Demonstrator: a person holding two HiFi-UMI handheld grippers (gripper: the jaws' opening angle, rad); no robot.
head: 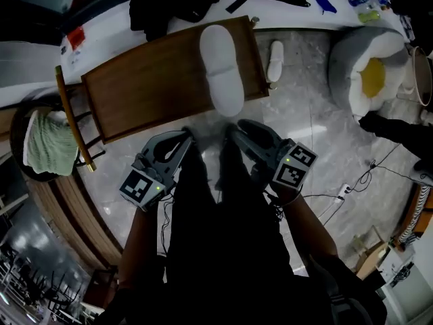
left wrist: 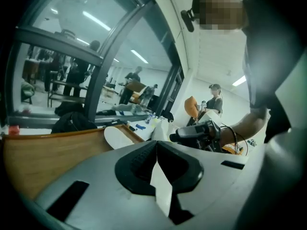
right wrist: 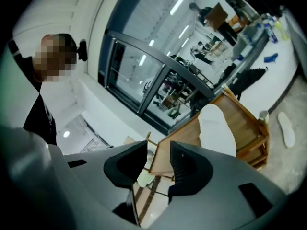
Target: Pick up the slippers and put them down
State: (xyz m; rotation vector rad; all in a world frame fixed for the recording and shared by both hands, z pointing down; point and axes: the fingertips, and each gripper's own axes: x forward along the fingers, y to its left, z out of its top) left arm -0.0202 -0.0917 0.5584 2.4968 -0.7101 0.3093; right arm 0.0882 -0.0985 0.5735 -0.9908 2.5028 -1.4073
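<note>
Item: white slipper [head: 220,66] flat on wooden table [head: 135,93], just ahead of the fingers, long axis pointing away; right gripper [head: 238,130] nearer, jaws spread, empty; left gripper [head: 184,137] pressed together, empty.

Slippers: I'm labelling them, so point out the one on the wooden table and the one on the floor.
Table slipper [head: 222,70]: head view, its middle.
Floor slipper [head: 275,59]: head view, its middle.

Left claw [left wrist: 156,145] closed, right claw [right wrist: 159,148] agape.
</note>
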